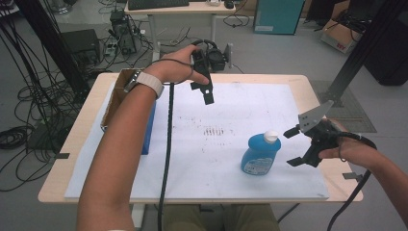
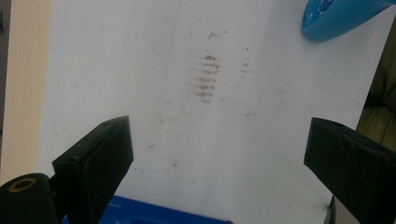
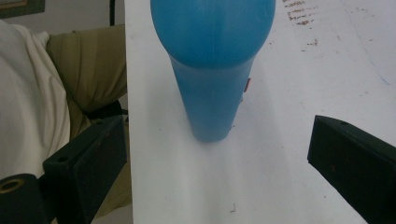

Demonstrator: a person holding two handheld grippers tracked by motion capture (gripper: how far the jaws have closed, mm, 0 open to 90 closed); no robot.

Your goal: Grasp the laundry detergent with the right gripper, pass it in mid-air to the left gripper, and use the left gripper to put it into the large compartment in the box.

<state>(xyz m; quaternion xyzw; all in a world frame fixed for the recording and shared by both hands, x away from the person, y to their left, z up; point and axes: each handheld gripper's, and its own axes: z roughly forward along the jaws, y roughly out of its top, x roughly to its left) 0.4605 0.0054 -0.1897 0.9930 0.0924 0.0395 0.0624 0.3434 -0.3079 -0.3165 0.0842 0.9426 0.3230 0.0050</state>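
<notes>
Early stage, nothing gripped yet. Blue bottle [image 1: 260,155] stands upright on white sheet at counter [image 1: 312,86] front-right. Right tongs [image 1: 298,147] gape wide just beside it, lined up w/ its side; left tongs [image 1: 206,89] wide too, raised well apart. Grasp & move left.

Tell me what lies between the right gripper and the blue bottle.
Nothing: bare white sheet separates the open right gripper from the blue bottle, seen in the right gripper view.

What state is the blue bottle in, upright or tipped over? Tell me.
Upright. The blue bottle stands on its base on the white sheet, white cap on top; the open right gripper is beside it, apart.
</notes>
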